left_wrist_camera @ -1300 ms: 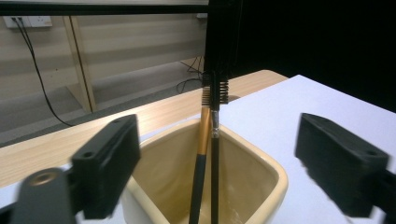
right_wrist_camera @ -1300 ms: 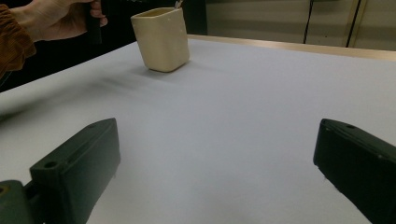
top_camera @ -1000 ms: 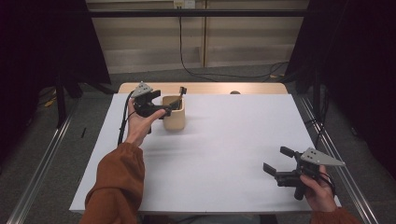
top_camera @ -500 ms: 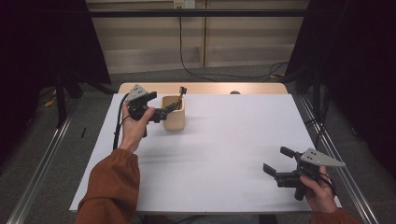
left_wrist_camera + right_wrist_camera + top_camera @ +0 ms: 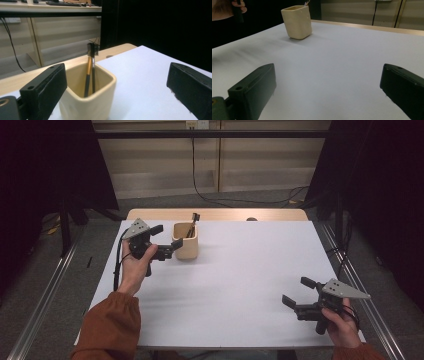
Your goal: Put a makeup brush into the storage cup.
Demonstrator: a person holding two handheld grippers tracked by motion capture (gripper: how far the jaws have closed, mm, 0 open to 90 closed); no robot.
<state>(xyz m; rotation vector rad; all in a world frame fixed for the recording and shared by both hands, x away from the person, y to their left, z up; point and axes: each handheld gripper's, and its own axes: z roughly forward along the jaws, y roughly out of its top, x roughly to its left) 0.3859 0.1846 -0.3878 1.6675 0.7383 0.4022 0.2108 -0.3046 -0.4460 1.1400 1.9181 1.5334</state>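
A cream square cup (image 5: 185, 248) (image 5: 87, 97) (image 5: 297, 22) stands on the white table sheet (image 5: 240, 275) at the far left. Two dark slim brushes (image 5: 192, 224) (image 5: 90, 70) lean inside it, their heads above the rim. My left gripper (image 5: 166, 236) is open just left of the cup, a little above the table, jaws wide apart with nothing between them. My right gripper (image 5: 296, 292) is open near the front right edge, held low over bare sheet, far from the cup.
A wooden table edge (image 5: 220, 214) runs along the back behind the white sheet. Metal rails (image 5: 40, 295) flank both sides on the floor. A black cable (image 5: 205, 195) trails over the floor behind the table.
My left gripper has drawn back from the cup towards the left and front and lifted slightly. The right gripper has stayed put.
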